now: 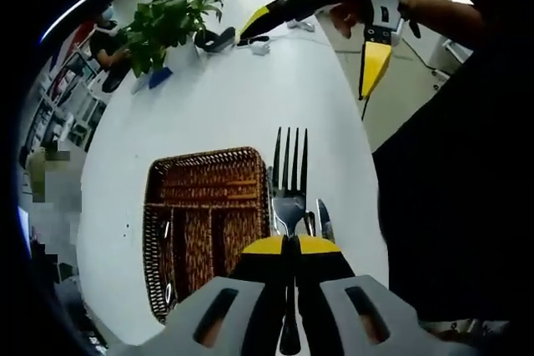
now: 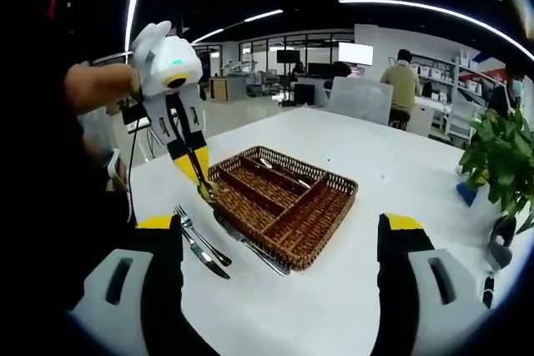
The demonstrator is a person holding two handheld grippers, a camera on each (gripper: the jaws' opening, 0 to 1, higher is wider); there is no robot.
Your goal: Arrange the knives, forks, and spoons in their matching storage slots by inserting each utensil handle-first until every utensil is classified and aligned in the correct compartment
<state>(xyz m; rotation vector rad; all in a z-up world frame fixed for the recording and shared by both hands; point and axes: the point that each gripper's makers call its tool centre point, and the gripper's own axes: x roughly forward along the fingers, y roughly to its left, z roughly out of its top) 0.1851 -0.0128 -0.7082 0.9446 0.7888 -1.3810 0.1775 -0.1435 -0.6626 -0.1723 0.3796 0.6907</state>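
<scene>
Left gripper (image 1: 292, 243): jaws closed, apparently pinching a fork (image 1: 289, 181) by its neck, beside the basket (image 1: 204, 174).
Right gripper (image 2: 284, 231): jaws wide apart, empty.
Loose cutlery (image 2: 200, 243): on the table (image 2: 392, 181) against the basket's side.
Handling: stiff, light, slippery steel; grip mid-handle.

It was an open-plan office: long ceiling strip lights (image 2: 417, 7), a wall-mounted screen (image 2: 361, 53), seated people at desks (image 2: 404, 87), a leafy green potted plant (image 1: 163, 29).

Bright ceiling strip lights (image 2: 400, 4), white table (image 1: 250, 97) kinda glary, heavy fisheye bending at edges, soft focus up close.
</scene>
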